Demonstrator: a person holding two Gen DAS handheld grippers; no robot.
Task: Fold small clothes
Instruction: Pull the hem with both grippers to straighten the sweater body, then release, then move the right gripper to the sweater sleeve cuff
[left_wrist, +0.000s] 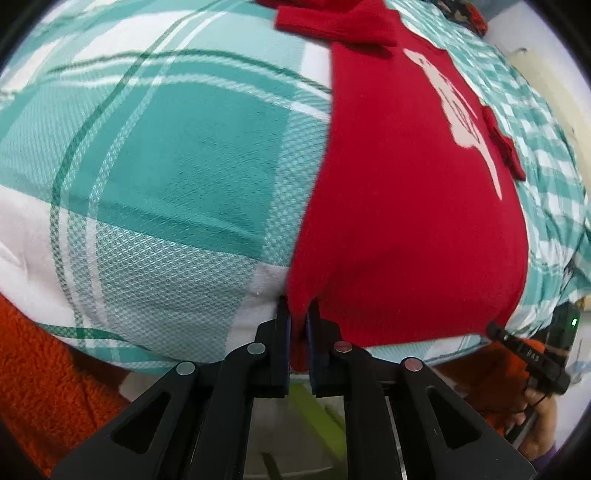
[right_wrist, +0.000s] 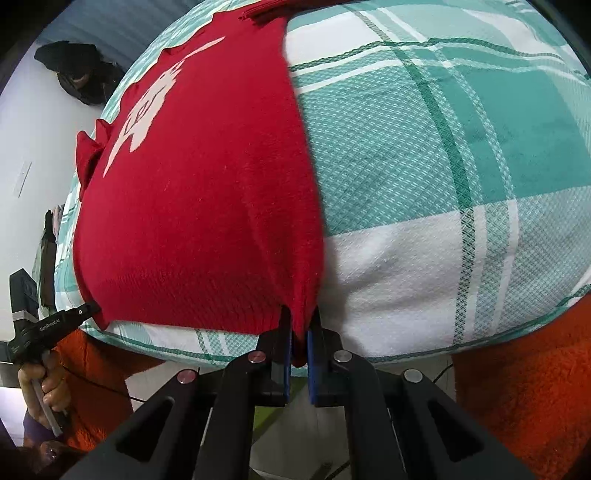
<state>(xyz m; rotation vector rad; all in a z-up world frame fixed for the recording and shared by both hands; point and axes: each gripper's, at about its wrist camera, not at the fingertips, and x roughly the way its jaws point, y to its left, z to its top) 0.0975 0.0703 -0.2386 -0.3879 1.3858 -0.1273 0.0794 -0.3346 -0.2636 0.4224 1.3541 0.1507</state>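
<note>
Red sweater spread face up on a teal-and-white checked bed, white motif toward 12 o'clock, hem at the near edge toward 6 o'clock. Your left claw is closed down to a narrow gap on the hem corner at the garment's left side; your right claw is pinched likewise on the opposite hem corner. In each wrist view the other tool shows at the far corner, at 4 o'clock in the left view and 8 o'clock in the right. One sleeve lies out sideways near 12 o'clock; a second sleeve is bunched at the sweater's edge, at 9 o'clock in the right view. The knit looks soft, light and limp: expect it to sag between your two grips and stretch if pulled hard, but not to slip easily from the pads. The hem corners seem the right hold for carrying the bottom edge up toward the collar; keep both claws level so the fold lands square.
</note>
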